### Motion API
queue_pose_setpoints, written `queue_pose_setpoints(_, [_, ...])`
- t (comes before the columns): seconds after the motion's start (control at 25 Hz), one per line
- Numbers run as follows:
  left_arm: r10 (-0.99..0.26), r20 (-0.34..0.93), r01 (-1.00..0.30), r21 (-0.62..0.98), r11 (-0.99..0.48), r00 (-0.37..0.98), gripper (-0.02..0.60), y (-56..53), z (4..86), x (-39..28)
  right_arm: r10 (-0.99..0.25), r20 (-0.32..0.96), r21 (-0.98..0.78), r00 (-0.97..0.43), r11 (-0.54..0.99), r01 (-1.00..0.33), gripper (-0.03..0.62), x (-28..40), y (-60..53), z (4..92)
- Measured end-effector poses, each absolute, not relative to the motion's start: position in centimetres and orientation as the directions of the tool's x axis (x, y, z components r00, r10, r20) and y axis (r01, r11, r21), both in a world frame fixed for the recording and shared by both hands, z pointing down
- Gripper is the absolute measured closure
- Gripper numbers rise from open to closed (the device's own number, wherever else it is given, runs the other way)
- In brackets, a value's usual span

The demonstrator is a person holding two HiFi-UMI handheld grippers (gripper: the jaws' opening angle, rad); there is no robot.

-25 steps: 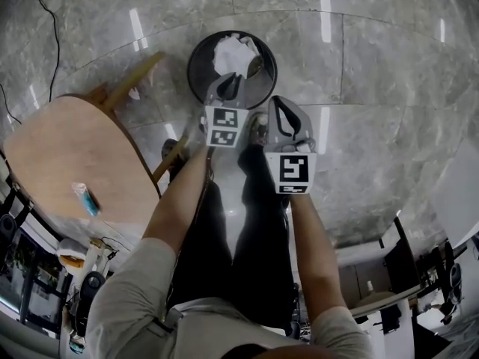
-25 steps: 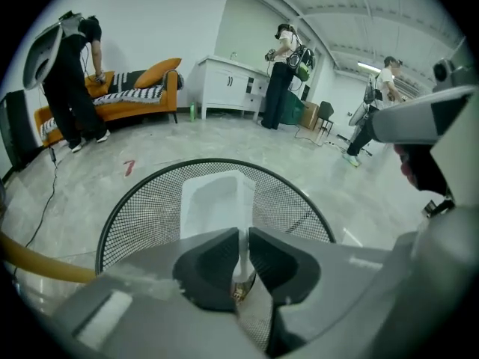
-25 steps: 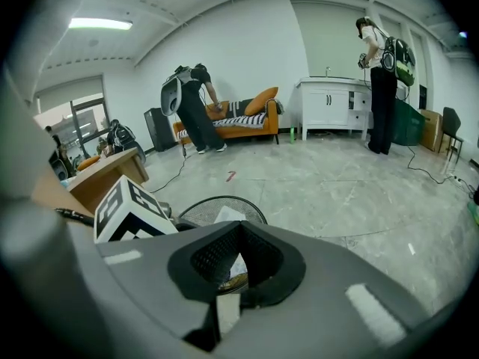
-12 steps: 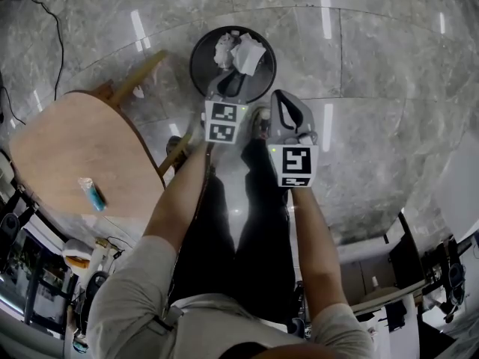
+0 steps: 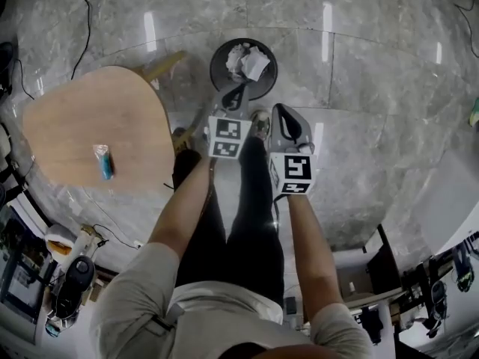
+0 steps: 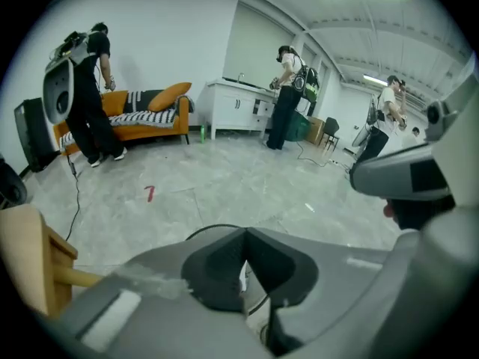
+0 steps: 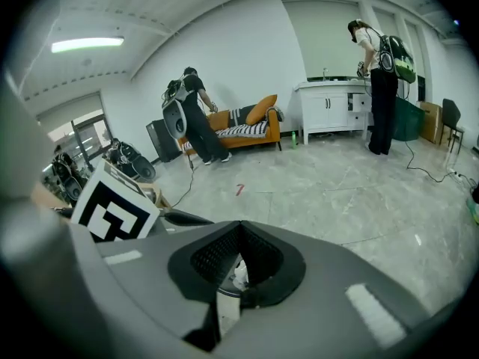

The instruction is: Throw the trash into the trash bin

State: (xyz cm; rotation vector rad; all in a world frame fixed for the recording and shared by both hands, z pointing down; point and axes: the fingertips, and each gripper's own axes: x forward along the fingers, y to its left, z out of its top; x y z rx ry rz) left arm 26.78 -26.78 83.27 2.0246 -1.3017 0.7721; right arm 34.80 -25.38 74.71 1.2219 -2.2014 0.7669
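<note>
— Grippers?
— I read the L gripper (image 5: 238,90) as clenched, pads tip to tip, nothing btwn. R gripper (image 5: 282,112) same: closed, empty. Both hang side by side above the person's legs (image 5: 239,215), angled down.
— Trash?
— Crumpled white paper (image 5: 243,58) lies inside the black bin (image 5: 218,69). The bin stands on the marble floor (image 5: 374,88), just past the L gripper's tips in the head view.
— Anything else?
— Wooden table (image 5: 82,118) to the left, w/ a small blue tube (image 5: 103,161) on it, well apart from the bin.
</note>
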Motion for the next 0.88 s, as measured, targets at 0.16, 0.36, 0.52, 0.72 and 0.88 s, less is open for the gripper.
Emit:
queue_pose_setpoints(0.16, [-0.622, 0.719, -0.948, 0.184, -0.259, 0.310, 0.563, -26.5, 76.7, 26.5, -0.583, 0.639, -0.221, -0.502, 0.486, -0.845, 0.586, 34.6, -25.2, 69.9])
queue_pose_setpoints(0.36, [-0.666, 0.690, -0.958, 0.175, -0.226, 0.283, 0.563, -26.5, 67.8, 27.1, -0.614, 0.576, -0.213, -0.539, 0.524, -0.824, 0.586, 34.1, -25.7, 62.4])
queue_pose_setpoints(0.52, [-0.725, 0.629, -0.960, 0.196, -0.200, 0.280, 0.563, -26.0, 59.4, 28.2, -0.662, 0.497, -0.212, -0.561, 0.534, -0.818, 0.586, 33.9, -24.7, 54.5])
queue_pose_setpoints(0.72, [-0.799, 0.512, -0.946, 0.235, -0.223, 0.316, 0.563, -25.3, 49.5, 29.9, -0.689, 0.381, -0.257, -0.616, 0.561, -0.787, 0.586, 34.0, -24.5, 46.0])
queue_pose_setpoints(0.88, [-0.844, 0.424, -0.940, 0.235, -0.248, 0.329, 0.563, -23.7, 42.3, 30.2, -0.687, 0.299, -0.248, -0.662, 0.614, -0.749, 0.586, 34.6, -22.6, 40.0])
